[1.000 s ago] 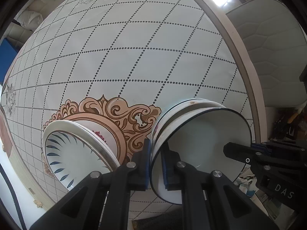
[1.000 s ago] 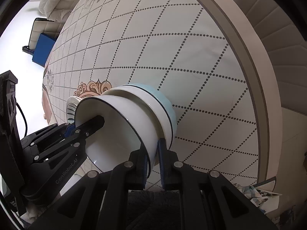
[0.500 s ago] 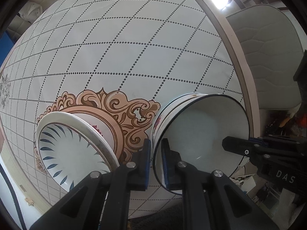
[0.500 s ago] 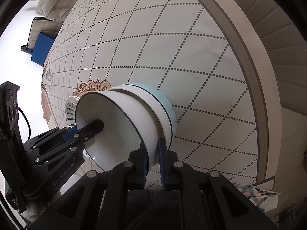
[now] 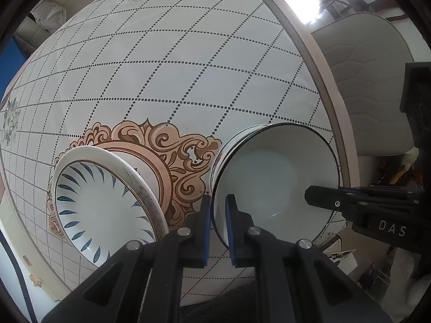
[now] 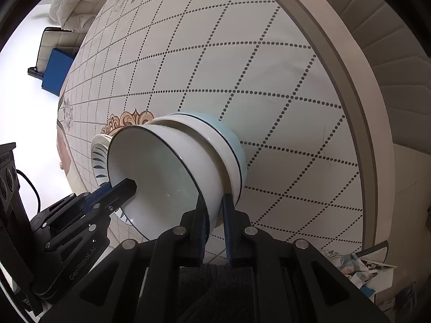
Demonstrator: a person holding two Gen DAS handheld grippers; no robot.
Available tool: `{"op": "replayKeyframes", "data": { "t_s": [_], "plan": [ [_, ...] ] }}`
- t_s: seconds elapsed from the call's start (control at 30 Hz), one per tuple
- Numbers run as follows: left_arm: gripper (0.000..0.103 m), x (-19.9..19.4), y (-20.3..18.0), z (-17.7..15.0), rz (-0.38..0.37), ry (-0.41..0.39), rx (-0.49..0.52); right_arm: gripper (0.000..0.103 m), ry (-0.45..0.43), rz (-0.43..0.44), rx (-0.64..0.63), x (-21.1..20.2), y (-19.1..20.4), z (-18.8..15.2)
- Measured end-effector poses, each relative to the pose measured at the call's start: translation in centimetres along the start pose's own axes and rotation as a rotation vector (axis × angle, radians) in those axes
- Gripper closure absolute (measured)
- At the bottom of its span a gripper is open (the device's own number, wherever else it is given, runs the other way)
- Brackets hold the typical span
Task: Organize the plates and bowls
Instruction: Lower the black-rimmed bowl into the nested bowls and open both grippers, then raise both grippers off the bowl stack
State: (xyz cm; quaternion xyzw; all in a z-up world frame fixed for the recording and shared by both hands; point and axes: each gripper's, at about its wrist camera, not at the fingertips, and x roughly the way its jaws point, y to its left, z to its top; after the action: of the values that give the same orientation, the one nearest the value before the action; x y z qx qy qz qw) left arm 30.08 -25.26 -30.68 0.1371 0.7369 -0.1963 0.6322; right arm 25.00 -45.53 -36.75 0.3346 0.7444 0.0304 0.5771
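Note:
A white bowl with a dark rim (image 5: 274,177) (image 6: 161,177) sits nested on top of a stack with another white bowl (image 6: 229,161) and a pale blue bowl (image 6: 237,145) under it. My left gripper (image 5: 215,215) is shut on the near rim of the top bowl. My right gripper (image 6: 214,210) is shut on its opposite rim and shows in the left wrist view (image 5: 323,202). The left gripper shows in the right wrist view (image 6: 118,188). A white plate with blue leaf marks (image 5: 102,210) (image 6: 98,158) lies to the left of the stack.
The round table (image 5: 161,67) has a dotted diamond pattern and a tan ornament at the middle. A padded chair (image 5: 377,80) stands beyond its right edge. Crumpled paper (image 6: 353,269) lies near the table edge. A blue box (image 6: 56,72) stands on the floor far off.
The top bowl has settled lower into the stack, so less of the bowls beneath shows in the left wrist view. Both grippers keep their hold on its rim.

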Motion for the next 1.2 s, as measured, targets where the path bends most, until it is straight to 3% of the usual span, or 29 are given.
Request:
{"op": "replayKeyframes", "data": {
  "t_s": [0.2, 0.3, 0.57, 0.73, 0.77, 0.83, 0.9, 0.97, 1.1, 1.2],
  "plan": [
    [0.094, 0.3, -0.8, -0.6, 0.027, -0.008, 0.014, 0.086, -0.018, 0.020, 0.004, -0.6, -0.1, 0.0],
    [0.094, 0.2, -0.8, -0.5, 0.034, -0.018, 0.014, 0.084, -0.036, -0.047, -0.026, -1.2, 0.1, -0.1],
    [0.093, -0.9, -0.3, -0.2, 0.010, -0.042, -0.003, 0.084, -0.033, -0.052, -0.051, -1.5, -0.4, -0.4],
    [0.090, -1.2, 0.8, -0.7, -0.034, -0.059, -0.070, 0.083, -0.061, -0.068, -0.094, -2.0, -0.1, -0.7],
    [0.089, -1.3, 1.0, -1.0, -0.039, -0.070, -0.083, 0.076, -0.077, -0.084, -0.110, -2.3, 0.0, -0.8],
    [0.082, -1.7, 1.1, -1.6, -0.013, -0.099, -0.101, 0.049, -0.111, -0.117, -0.136, -2.8, 0.2, -1.1],
    [0.072, -2.2, 1.2, -2.3, 0.001, -0.132, -0.131, 0.006, -0.141, -0.129, -0.177, -3.4, 0.6, -1.4],
    [0.061, -2.4, 1.4, -2.9, 0.011, -0.153, -0.172, 0.000, -0.175, -0.161, -0.228, -4.1, 1.2, -1.9],
    [0.033, -3.1, 1.5, -4.4, 0.056, -0.199, -0.253, 0.000, -0.263, -0.274, -0.329, -5.7, 2.9, -3.5],
    [0.028, -4.3, 0.9, -5.6, 0.088, -0.251, -0.286, 0.000, -0.297, -0.301, -0.387, -7.0, 4.0, -5.0]
  ]
}}
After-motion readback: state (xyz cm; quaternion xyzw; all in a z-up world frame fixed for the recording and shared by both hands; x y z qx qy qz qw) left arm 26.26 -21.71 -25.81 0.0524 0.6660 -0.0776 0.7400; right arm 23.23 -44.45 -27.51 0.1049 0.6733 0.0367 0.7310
